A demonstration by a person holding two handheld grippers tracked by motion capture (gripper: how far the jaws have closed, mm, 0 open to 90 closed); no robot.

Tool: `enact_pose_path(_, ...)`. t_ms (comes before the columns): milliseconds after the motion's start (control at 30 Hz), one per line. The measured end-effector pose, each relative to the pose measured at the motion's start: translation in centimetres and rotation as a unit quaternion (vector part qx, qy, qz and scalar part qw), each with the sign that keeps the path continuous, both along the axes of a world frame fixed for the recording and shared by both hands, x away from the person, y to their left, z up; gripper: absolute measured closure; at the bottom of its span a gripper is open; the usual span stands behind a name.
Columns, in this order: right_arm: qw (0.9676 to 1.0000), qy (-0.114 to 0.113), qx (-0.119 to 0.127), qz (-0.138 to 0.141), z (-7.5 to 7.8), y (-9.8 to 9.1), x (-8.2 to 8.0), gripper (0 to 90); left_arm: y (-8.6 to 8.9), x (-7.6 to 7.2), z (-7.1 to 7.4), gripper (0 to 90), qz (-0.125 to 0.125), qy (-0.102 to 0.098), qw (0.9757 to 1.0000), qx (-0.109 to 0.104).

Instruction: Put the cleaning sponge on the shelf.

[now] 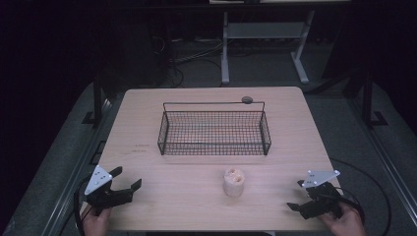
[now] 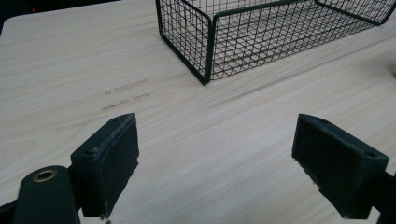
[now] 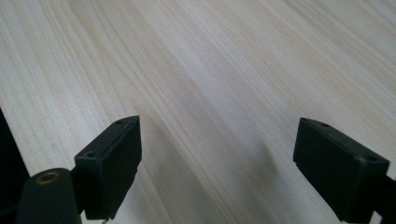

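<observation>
High view is showing the pale roll (image 1: 234,182) sitting just in front of the wire basket (image 1: 214,129), likely waiting to go in. Left gripper (image 1: 126,180) and right gripper (image 1: 297,195) are waiting either side of the roll, well apart from it, jaws spread wide and holding nothing, ready to reach.

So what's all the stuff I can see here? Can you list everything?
basket: one, black wire, middle of the table, empty as far as I can tell.
roll: one, pale beige, upright on the table in front of the basket, between the two tongs.
disc: one, dark grey, small, behind the basket by the far edge.
table: one, light wood.
frame: one, white metal, on the floor beyond the table.
left tongs: one, black, open, near left corner.
right tongs: one, black, open, near right corner.
</observation>
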State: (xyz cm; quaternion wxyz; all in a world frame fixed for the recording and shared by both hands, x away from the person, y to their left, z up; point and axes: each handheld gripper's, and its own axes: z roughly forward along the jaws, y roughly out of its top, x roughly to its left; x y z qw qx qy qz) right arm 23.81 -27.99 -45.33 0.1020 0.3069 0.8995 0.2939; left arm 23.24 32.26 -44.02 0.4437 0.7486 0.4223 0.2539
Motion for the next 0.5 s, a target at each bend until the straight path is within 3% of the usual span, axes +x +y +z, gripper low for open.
enact_pose_path(233, 0.9998, 0.016, -0.004, 0.013, 0.6, 0.0, 0.8, 15.0, -0.1, 0.1, -0.2, 14.0, 0.0, 0.004, 1.0, 0.005)
enact_pose_path(333, 0.9987, 0.024, -0.026, 0.035, 1.2, 0.7, 1.6, 15.0, -0.1, 0.1, -0.2, 13.9, 0.0, 0.005, 1.0, 0.005)
enact_pose_path(500, 0.9972, 0.033, -0.04, 0.055, 1.9, 1.2, 2.6, 15.5, 0.0, -0.1, -0.1, 14.0, 0.001, 0.002, 1.0, 0.003)
